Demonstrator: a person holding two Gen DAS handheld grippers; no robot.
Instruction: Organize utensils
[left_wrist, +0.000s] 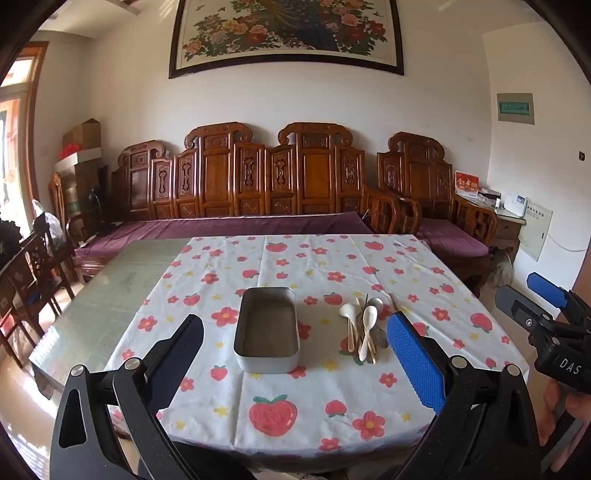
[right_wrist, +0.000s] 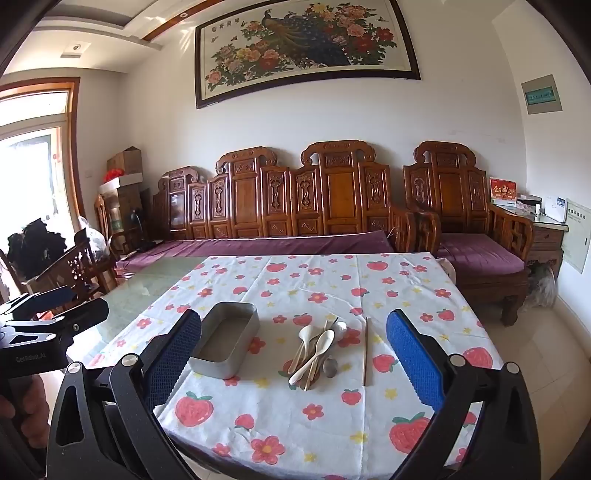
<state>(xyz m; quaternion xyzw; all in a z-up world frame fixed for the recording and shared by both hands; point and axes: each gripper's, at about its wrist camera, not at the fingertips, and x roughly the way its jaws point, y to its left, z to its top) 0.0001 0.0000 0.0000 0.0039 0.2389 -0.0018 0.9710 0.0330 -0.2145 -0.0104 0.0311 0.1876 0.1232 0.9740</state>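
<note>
Where cloth (left_wrist: 303, 406) ends, bare tabletop (left_wrist: 122, 291) faces sofa (left_wrist: 236, 225)

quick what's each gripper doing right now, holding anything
left gripper: open, holding nothing, above the tablecloth short of the metal tray.
right gripper: open, holding nothing, short of the pile of spoons.

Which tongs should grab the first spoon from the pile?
Right tongs, probably: open, with the utensil pile lying straight between their fingers. The left tongs face the empty metal tin.
</note>
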